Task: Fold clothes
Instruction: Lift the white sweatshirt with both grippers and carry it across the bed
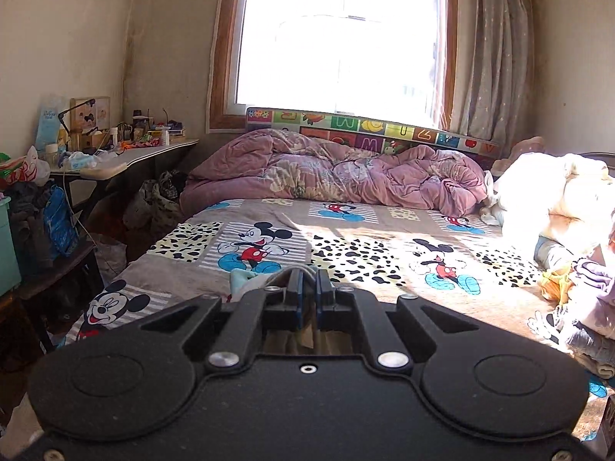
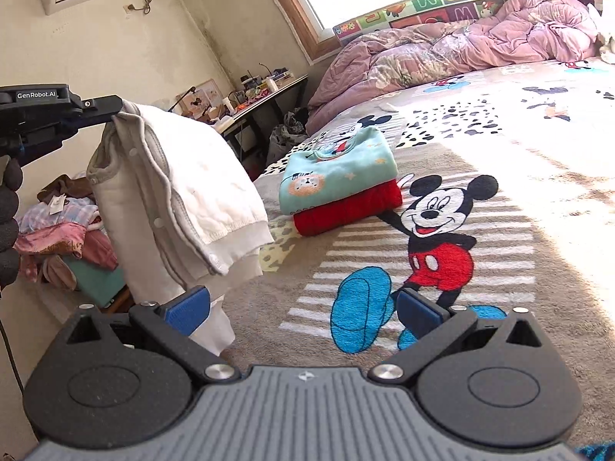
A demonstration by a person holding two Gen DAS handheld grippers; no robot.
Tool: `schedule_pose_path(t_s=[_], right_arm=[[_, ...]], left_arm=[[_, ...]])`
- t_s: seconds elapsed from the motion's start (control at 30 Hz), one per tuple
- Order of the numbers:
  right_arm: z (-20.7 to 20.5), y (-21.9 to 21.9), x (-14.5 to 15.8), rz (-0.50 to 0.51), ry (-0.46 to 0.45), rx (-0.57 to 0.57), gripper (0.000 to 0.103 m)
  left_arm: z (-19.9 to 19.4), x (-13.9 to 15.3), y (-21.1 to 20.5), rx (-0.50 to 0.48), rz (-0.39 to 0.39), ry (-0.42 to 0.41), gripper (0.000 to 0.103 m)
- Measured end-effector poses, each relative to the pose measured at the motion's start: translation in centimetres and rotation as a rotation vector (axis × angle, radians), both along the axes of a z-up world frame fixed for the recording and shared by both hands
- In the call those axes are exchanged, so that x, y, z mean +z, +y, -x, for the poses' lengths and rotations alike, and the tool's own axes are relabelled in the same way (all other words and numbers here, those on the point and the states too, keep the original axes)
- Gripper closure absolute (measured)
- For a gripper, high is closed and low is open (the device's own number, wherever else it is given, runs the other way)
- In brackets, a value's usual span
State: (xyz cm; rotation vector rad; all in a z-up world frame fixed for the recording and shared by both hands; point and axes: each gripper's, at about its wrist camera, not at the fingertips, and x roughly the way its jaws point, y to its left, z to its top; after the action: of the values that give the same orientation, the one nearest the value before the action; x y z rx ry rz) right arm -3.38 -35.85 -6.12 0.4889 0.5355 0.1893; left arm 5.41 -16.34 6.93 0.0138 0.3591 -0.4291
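My left gripper point(image 1: 307, 282) is shut on a folded white and grey snap-button garment point(image 2: 173, 199), which hangs from it above the bed's left edge; in the right wrist view the left gripper point(image 2: 111, 115) comes in from the left. In the left wrist view only a grey edge of the garment point(image 1: 280, 276) shows between the pads. My right gripper point(image 2: 303, 309) is open and empty, its left pad point(image 2: 188, 307) close to the hanging garment's lower end. A folded teal sweater point(image 2: 338, 176) lies on a folded red one point(image 2: 346, 211) on the Mickey Mouse bedsheet point(image 2: 499, 230).
A crumpled pink quilt point(image 1: 338, 173) lies at the head of the bed. Unfolded clothes point(image 1: 584, 288) are piled at the bed's right side. A cluttered desk point(image 1: 127, 153) and heaps of clothes point(image 2: 65, 230) stand left of the bed.
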Motion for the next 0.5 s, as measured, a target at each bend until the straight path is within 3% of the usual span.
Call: schedule_pose_path(t_s=[0.27, 0.37, 0.5], right_arm=[[9.1, -9.5, -4.8, -0.145, 0.086, -0.109, 0.000], [11.3, -12.5, -6.9, -0.175, 0.109, -0.148, 0.000], [13.3, -16.3, -9.5, -0.238, 0.103, -0.209, 0.000]], left_arm=[[4.1, -1.5, -9.3, -0.198, -0.004, 0.055, 0.100], [6.6, -2.4, -12.2, -0.267, -0.061, 0.054, 0.100], [6.1, -6.3, -16.9, -0.297, -0.200, 0.083, 0.100]])
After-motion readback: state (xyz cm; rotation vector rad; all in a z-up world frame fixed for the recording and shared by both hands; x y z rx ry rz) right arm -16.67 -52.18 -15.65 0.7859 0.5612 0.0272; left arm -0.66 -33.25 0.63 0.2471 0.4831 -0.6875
